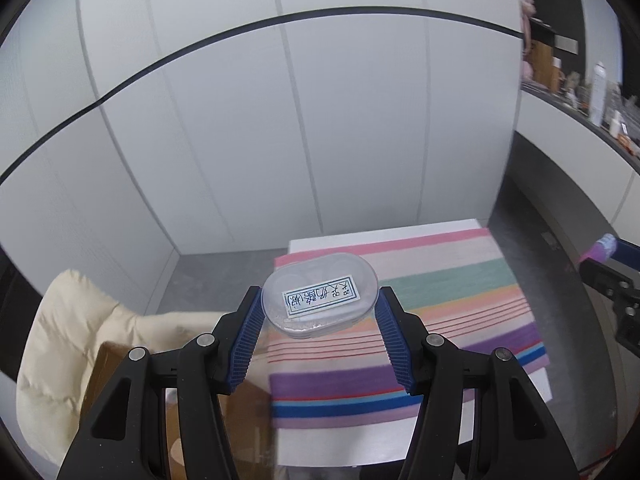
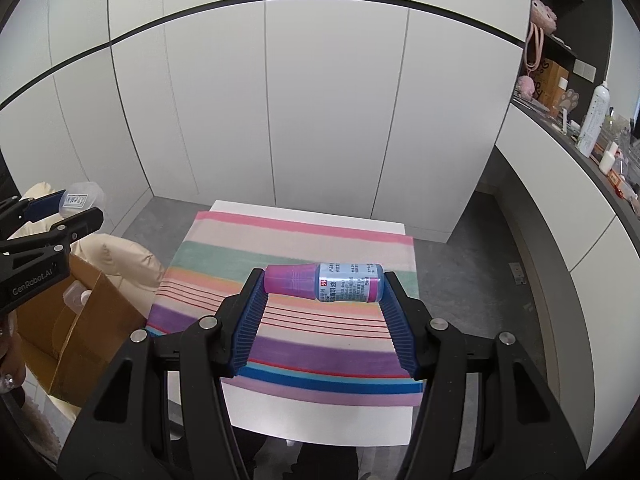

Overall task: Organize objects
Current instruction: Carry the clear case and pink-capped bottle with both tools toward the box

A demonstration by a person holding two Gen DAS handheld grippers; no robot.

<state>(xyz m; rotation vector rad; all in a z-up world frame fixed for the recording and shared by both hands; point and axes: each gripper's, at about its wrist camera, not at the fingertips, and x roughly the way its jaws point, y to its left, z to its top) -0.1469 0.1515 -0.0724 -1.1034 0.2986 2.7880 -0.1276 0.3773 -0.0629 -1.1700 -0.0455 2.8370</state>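
My left gripper (image 1: 320,300) is shut on a clear oval plastic case (image 1: 320,294) with a white handwritten label, held in the air over the left edge of the striped cloth (image 1: 440,304). The case also shows in the right wrist view (image 2: 80,198), above the cardboard box. My right gripper (image 2: 324,284) is shut on a small bottle (image 2: 324,283) with a pink cap and a blue label, held sideways above the striped cloth (image 2: 288,344). The bottle's pink cap shows at the right edge of the left wrist view (image 1: 600,249).
The striped cloth covers a small white table (image 2: 320,420). An open brown cardboard box (image 2: 76,320) stands left of the table, with a small clear item inside. A cream padded jacket (image 1: 68,344) lies behind the box. White cabinet doors (image 2: 320,120) stand behind. A cluttered counter (image 2: 592,148) runs along the right.
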